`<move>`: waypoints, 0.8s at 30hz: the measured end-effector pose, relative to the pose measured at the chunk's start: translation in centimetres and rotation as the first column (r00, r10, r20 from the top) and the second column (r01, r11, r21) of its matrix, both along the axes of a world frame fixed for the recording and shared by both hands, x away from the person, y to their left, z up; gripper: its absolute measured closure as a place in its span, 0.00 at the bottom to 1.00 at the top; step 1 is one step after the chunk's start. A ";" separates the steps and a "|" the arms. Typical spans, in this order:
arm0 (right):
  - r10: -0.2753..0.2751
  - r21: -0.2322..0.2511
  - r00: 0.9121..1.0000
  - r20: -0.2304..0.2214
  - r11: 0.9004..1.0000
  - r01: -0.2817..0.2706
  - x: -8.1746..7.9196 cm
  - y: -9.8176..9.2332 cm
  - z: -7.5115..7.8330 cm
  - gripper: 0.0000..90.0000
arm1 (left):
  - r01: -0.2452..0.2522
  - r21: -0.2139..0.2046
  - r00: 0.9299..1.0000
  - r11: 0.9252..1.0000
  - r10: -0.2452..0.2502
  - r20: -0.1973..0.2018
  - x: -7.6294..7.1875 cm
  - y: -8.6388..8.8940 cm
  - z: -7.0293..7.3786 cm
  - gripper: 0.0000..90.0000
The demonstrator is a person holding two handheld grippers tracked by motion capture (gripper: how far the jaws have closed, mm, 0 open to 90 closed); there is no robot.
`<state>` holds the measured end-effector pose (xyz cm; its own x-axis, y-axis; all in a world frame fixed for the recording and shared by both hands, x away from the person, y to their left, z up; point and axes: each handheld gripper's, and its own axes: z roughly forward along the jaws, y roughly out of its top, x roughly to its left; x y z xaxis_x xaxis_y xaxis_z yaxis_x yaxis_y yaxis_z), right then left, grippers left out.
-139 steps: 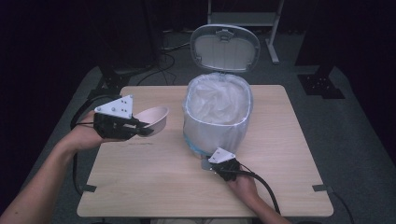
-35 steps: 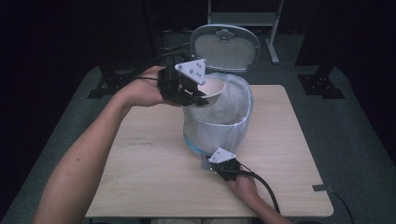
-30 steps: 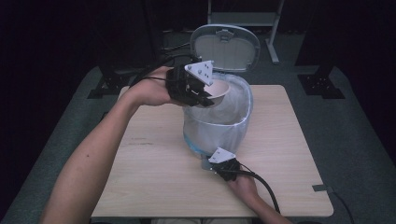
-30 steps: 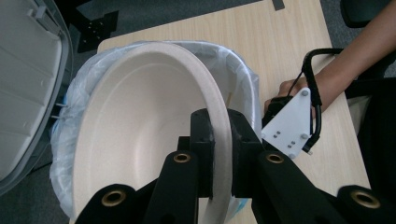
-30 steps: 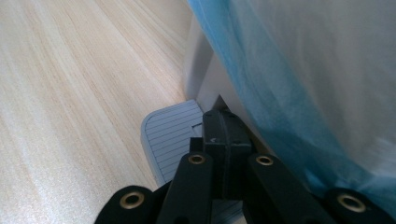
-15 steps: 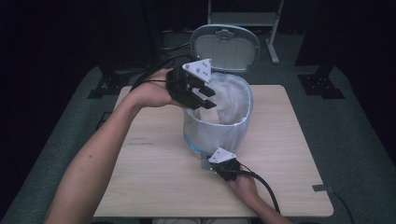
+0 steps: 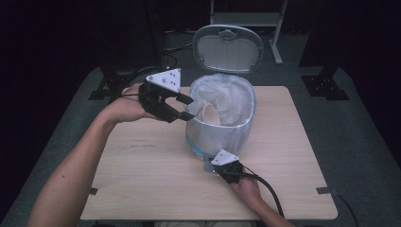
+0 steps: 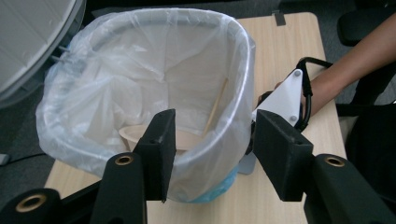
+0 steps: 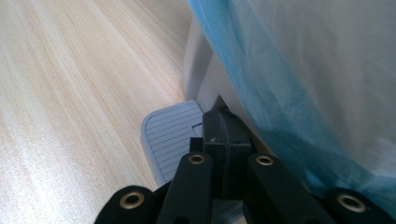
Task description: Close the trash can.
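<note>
Above the bin (image 7: pixel 222 135) the mouth stands open, its raised lid (image 7: pixel 228 47) blocking the far side and the right gripper (image 7: pixel 226 166) its near foot, while bare table (image 7: pixel 142 184) spreads left of it.

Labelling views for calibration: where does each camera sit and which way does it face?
High view: above the person's side, looking forward and down on the table; both forearms and tongs show.
Left gripper view: rides the left tongs, facing the lined bin; jaws apart.
Right gripper view: rides the right tongs, shut over the pedal.
Shared: bin, table.
</note>
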<state>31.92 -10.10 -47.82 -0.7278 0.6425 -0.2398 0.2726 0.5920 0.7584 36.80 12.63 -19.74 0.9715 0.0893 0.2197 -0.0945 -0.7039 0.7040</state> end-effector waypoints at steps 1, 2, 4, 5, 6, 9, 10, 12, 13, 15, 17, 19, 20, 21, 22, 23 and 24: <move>0.001 0.000 1.000 0.001 1.000 -0.001 0.0 0.0 0.0 1.00 | -0.002 -0.001 1.000 1.000 0.002 -0.004 -0.1 0.3 -0.1 0.54; 0.002 0.000 1.000 0.000 1.000 -0.002 0.0 0.0 0.0 1.00 | -0.008 -0.012 1.000 1.000 0.008 -0.010 -0.2 0.5 -0.4 0.53; 0.003 0.001 1.000 0.000 1.000 -0.003 0.1 0.0 0.0 1.00 | -0.009 -0.024 1.000 1.000 0.008 -0.021 -0.4 1.0 -0.6 0.49; 0.002 0.004 1.000 -0.003 1.000 -0.002 0.1 -0.1 0.0 1.00 | -0.001 -0.045 0.999 0.999 -0.001 -0.040 -0.6 1.3 -0.7 0.49; -0.005 0.014 1.000 -0.009 1.000 0.005 0.0 -0.1 0.1 1.00 | 0.012 -0.062 0.999 0.998 -0.015 -0.049 -0.8 1.5 -0.9 0.49; -0.012 0.043 0.999 0.032 0.999 0.011 -1.2 -0.8 0.3 0.85 | 0.020 -0.058 0.998 0.998 -0.023 -0.052 -1.6 2.1 -1.6 0.46; 0.011 0.038 0.999 0.052 0.999 -0.013 -1.9 -1.0 0.7 0.84 | 0.017 -0.058 0.998 0.998 -0.020 -0.056 -1.7 2.4 -1.9 0.46; 0.044 0.051 0.997 0.063 0.998 -0.047 -3.2 -1.4 1.7 0.79 | 0.005 -0.063 0.998 0.998 -0.008 -0.058 -1.9 3.1 -2.5 0.44; 0.062 0.051 0.997 0.051 0.997 -0.065 -3.8 -1.8 2.2 0.77 | 0.001 -0.071 0.998 0.997 -0.005 -0.063 -1.9 3.6 -2.8 0.43; 0.082 0.048 0.995 0.049 0.995 -0.084 -4.7 -2.8 2.7 0.74 | -0.018 -0.095 0.997 0.995 0.011 -0.075 -2.1 4.5 -3.5 0.42; 0.095 0.069 0.995 0.012 0.993 -0.096 -5.2 -4.4 2.9 0.71 | -0.041 -0.113 0.996 0.993 0.032 -0.081 -2.2 5.4 -4.4 0.39; 0.080 0.092 0.997 -0.003 0.993 -0.080 -5.7 -6.2 2.9 0.68 | -0.068 -0.134 0.995 0.989 0.057 -0.082 -2.3 6.4 -5.4 0.35; 0.075 0.109 0.997 -0.016 0.991 -0.073 -5.7 -7.1 2.9 0.66 | -0.084 -0.146 0.994 0.986 0.072 -0.086 -2.4 6.8 -5.9 0.34; 0.059 0.115 0.998 -0.034 0.992 -0.054 -5.7 -8.0 3.0 0.63 | -0.095 -0.150 0.993 0.984 0.085 -0.077 -2.5 7.2 -6.5 0.34; 0.043 0.120 0.998 -0.043 0.992 -0.037 -5.6 -8.8 3.1 0.61 | -0.104 -0.158 0.993 0.982 0.094 -0.068 -2.6 7.6 -7.0 0.33; 0.028 0.129 0.998 -0.059 0.991 -0.020 -5.5 -9.6 3.2 0.58 | -0.116 -0.171 0.992 0.978 0.107 -0.063 -2.7 7.9 -7.5 0.32; 0.018 0.133 0.997 -0.071 0.991 -0.008 -5.3 -10.5 3.3 0.56 | -0.128 -0.179 0.991 0.975 0.120 -0.058 -2.7 8.1 -8.1 0.31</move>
<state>26.59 -20.55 -44.51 -0.7487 0.6553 -0.1002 0.3220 0.4917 0.8090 34.05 20.77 -27.81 0.9591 0.2439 0.1438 0.0209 -0.5676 0.8231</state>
